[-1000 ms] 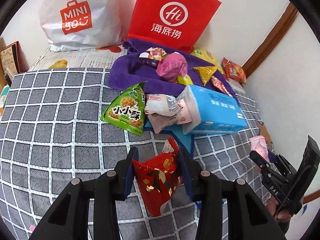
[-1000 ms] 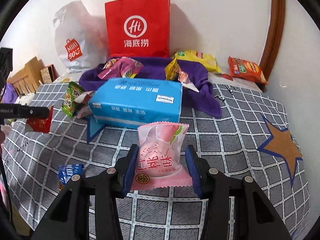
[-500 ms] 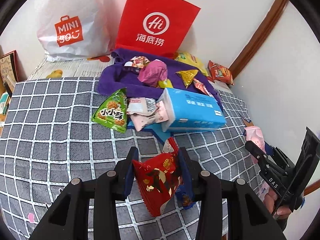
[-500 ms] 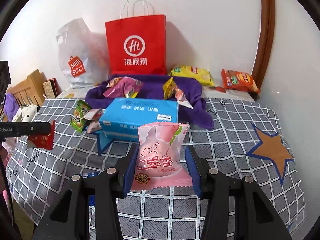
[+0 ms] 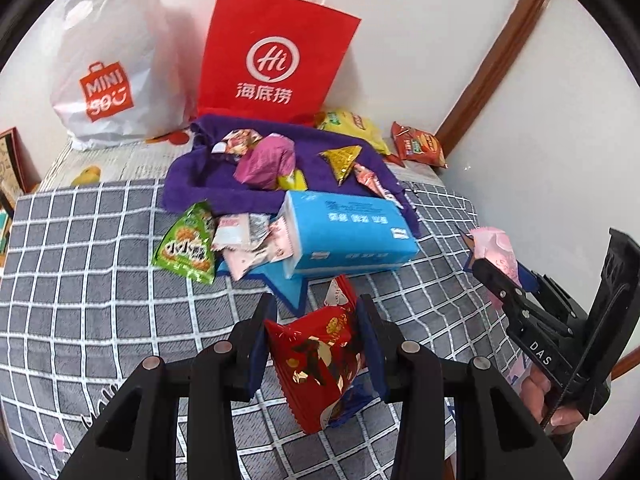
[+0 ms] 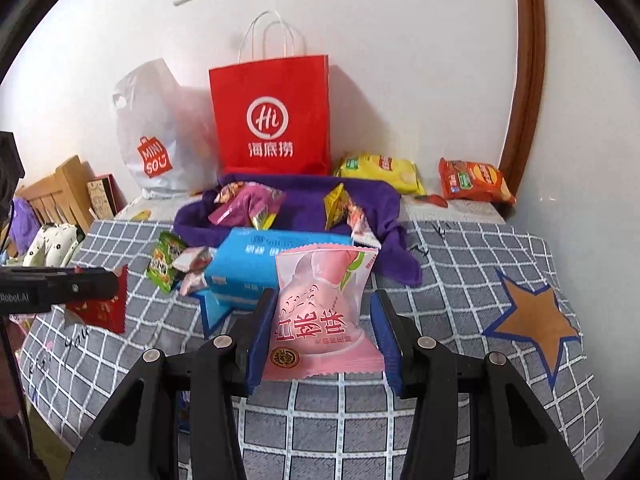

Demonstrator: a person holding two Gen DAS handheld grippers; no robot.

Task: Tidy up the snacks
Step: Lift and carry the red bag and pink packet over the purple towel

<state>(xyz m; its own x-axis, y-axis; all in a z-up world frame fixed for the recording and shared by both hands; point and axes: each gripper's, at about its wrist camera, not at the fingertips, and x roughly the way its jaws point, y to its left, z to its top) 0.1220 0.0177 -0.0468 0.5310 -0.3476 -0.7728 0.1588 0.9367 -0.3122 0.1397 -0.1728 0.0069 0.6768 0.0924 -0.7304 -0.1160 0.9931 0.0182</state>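
Note:
My left gripper [image 5: 316, 320] is shut on a red snack packet [image 5: 320, 364] with gold print, held above the checked cloth [image 5: 80, 300]. My right gripper [image 6: 322, 320] is shut on a pink snack packet [image 6: 324, 316], also lifted off the cloth. Each gripper shows in the other's view: the right one with its pink packet [image 5: 496, 252] at the right edge, the left one with its red packet [image 6: 102, 308] at the left edge. A purple cloth tray [image 5: 224, 196] at the back holds several snacks.
A blue tissue pack [image 5: 344, 236] lies mid-table with a green triangular packet [image 5: 188, 252] and small wrappers beside it. A red paper bag [image 5: 276, 56] and a white plastic bag [image 5: 112, 72] stand against the wall. Yellow [image 6: 380, 170] and orange [image 6: 472, 180] chip bags lie back right.
Both grippers have risen with their packets, so the table and its snacks look smaller and farther. The grips have not changed.

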